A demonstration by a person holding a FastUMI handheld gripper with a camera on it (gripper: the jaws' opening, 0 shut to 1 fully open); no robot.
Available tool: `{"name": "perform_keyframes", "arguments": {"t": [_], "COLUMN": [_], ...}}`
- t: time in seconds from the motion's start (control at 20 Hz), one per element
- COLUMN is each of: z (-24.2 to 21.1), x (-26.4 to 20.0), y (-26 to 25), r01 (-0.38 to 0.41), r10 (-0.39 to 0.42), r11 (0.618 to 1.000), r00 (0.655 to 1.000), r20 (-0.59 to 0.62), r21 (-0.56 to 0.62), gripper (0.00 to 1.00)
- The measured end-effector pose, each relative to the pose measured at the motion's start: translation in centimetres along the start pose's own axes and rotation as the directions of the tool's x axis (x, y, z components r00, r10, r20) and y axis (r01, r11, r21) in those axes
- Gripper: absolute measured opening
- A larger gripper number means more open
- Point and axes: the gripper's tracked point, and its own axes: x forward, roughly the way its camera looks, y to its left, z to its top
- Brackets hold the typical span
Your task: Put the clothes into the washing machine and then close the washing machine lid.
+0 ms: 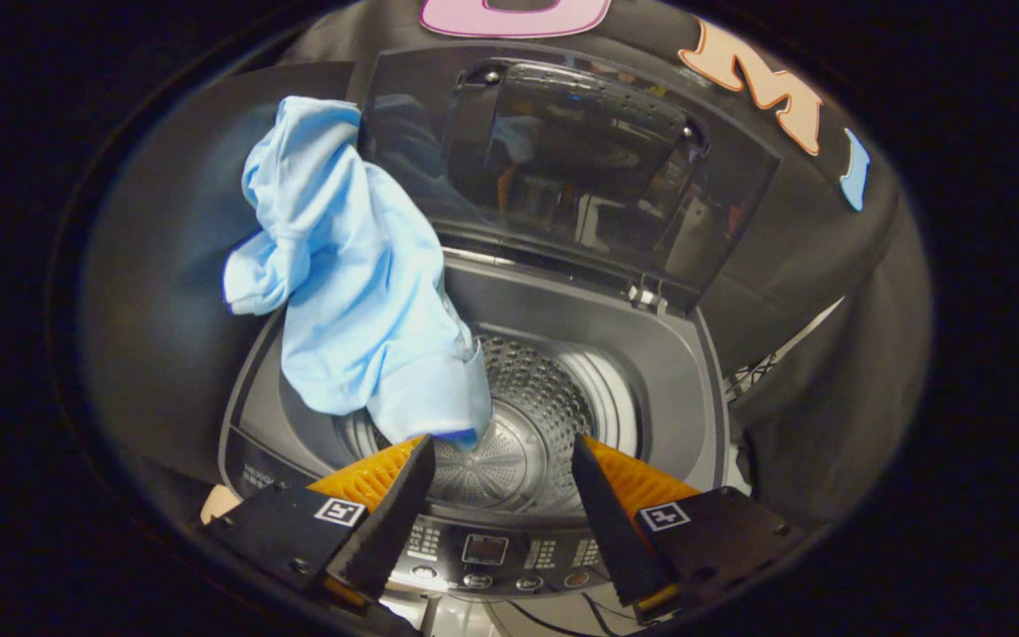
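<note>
A light blue garment (355, 265) hangs crumpled over the left side of the washing machine's opening. Its top is beside the left edge of the raised lid (580, 159), and its lower end dips toward the drum, right at my left fingertip. The top-loading washing machine (669, 380) stands just ahead of me with its dark glass lid upright at the back. The perforated steel drum (545, 407) shows beyond and between my fingers. My gripper (501, 447) is open above the machine's front rim, and nothing is pressed between the fingers. What holds the garment up cannot be told.
The machine's control panel (483, 548) with buttons and a small display lies under my fingers along the front edge. Black cloth walls (156, 265) close in on the left, behind and on the right. A metal frame (775, 358) shows at the right.
</note>
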Motion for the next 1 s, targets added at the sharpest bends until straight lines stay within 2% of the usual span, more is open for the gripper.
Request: {"name": "perform_keyframes", "arguments": {"t": [0.2,0.7,0.85,1.0], "z": [-1.9,0.0,1.1,2.3], "x": [-0.4,-2.6,-4.1,-6.7], "y": [-0.1,-2.1,-3.8,-6.1], "r01": [-0.024,-0.030,-0.028,-0.034], "r10": [0.025,0.002,-0.030,-0.076], "r11": [0.999,0.988,0.979,0.964], "r00": [1.000,0.983,0.960,0.914], "r20": [-0.009,0.181,0.277,0.399], "r21": [0.029,0.151,0.203,0.262], "gripper": [0.96,0.97,0.97,0.96]}}
